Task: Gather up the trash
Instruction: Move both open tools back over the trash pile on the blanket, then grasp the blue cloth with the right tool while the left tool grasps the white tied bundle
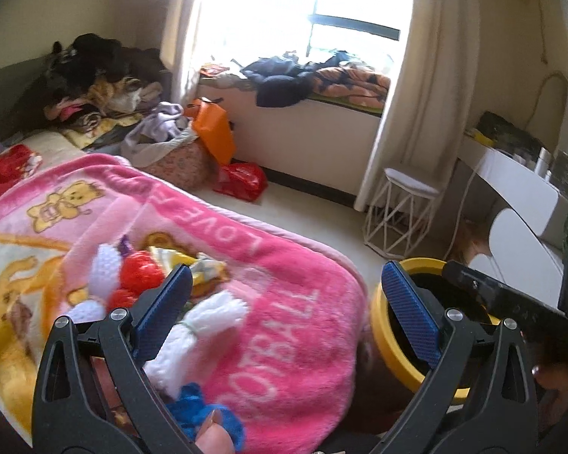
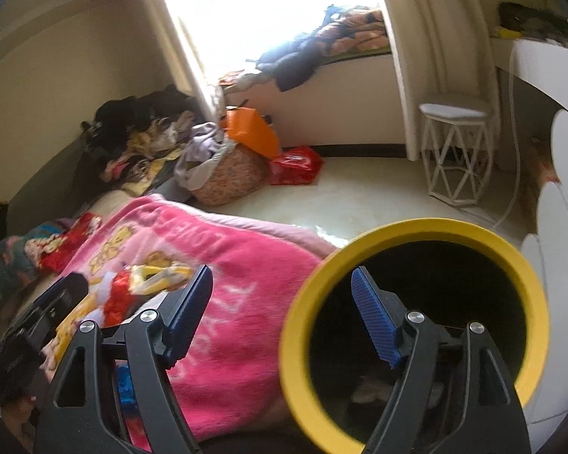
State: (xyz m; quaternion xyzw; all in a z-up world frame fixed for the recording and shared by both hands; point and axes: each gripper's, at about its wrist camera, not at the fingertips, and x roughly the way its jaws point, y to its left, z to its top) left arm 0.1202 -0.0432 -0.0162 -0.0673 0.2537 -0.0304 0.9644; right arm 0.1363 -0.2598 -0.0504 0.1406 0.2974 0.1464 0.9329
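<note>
A yellow-rimmed bin [image 2: 526, 261] with a dark inside stands beside the bed; it also shows in the left wrist view [image 1: 382, 325]. Scraps lie on the pink blanket [image 1: 284, 302]: white yarn tufts [image 1: 208, 310], red pieces [image 1: 140, 272], a yellow wrapper [image 1: 204, 268] and a blue scrap [image 1: 193, 408]. My left gripper [image 1: 289, 295] is open above the blanket, its left finger next to the scraps. My right gripper [image 2: 282, 295] is open, its right finger over the bin's mouth. The red pieces [image 2: 117, 299] and the yellow wrapper [image 2: 159, 272] show in the right wrist view too.
A laundry basket [image 1: 178, 162], an orange bag [image 1: 216, 132] and a red bag [image 1: 242, 179] sit on the floor past the bed. A white wire stool [image 1: 401, 212] stands by the curtain. A white desk [image 1: 518, 178] and chair are at right. Clothes pile on the window seat.
</note>
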